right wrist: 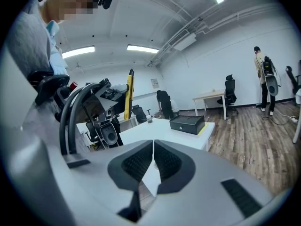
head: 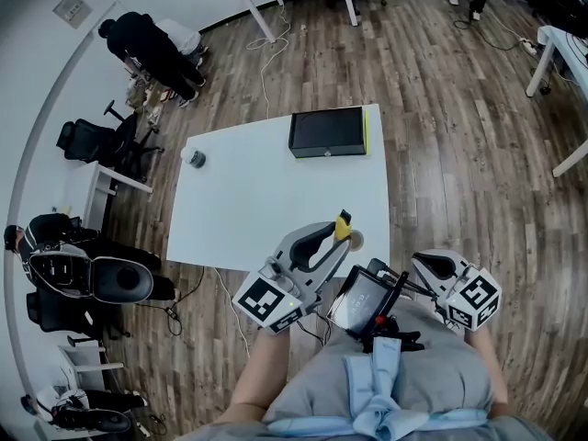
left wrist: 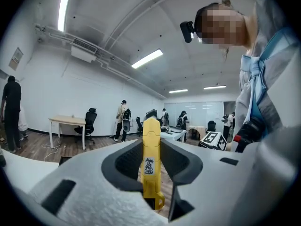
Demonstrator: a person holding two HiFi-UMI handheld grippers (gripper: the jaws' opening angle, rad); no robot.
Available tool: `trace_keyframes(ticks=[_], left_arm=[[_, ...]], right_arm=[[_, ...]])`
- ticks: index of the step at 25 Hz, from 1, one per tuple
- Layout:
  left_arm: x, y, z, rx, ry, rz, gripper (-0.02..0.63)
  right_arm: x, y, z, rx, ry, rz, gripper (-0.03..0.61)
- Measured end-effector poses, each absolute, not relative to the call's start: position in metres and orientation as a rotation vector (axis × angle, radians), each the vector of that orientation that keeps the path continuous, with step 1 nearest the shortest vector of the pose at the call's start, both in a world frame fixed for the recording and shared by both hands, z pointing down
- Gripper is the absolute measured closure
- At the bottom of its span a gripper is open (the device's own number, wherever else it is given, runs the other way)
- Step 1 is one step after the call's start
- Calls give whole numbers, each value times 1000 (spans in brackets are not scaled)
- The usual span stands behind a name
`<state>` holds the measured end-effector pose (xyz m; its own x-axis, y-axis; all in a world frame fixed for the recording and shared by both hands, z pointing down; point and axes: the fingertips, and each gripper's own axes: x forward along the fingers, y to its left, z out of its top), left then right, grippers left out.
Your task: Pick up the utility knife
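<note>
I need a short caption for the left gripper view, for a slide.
The left gripper, shut on the yellow utility knife, seen along its own jaws.

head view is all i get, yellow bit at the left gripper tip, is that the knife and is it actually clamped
Observer: Yes. In the left gripper view the left gripper has both pads pressed on the yellow utility knife.
Operator: how does it sit in there
Observer: Upright between the jaws, with its small printed label facing the camera and its upper end standing above the pads.
Operator: right gripper got anything
Observer: No. The right gripper view shows the right gripper with its jaws together and nothing between them.
</note>
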<state>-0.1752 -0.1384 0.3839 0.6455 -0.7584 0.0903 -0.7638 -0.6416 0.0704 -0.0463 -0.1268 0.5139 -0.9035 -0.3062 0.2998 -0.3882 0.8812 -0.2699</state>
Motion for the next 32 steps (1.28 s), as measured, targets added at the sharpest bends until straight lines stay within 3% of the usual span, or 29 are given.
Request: trace_keyframes(ticks=[32], left_arm=[[-177, -140, 393, 2751, -1314, 130, 489]], right_arm=[[-41, -133, 515, 542, -2792, 383, 551]])
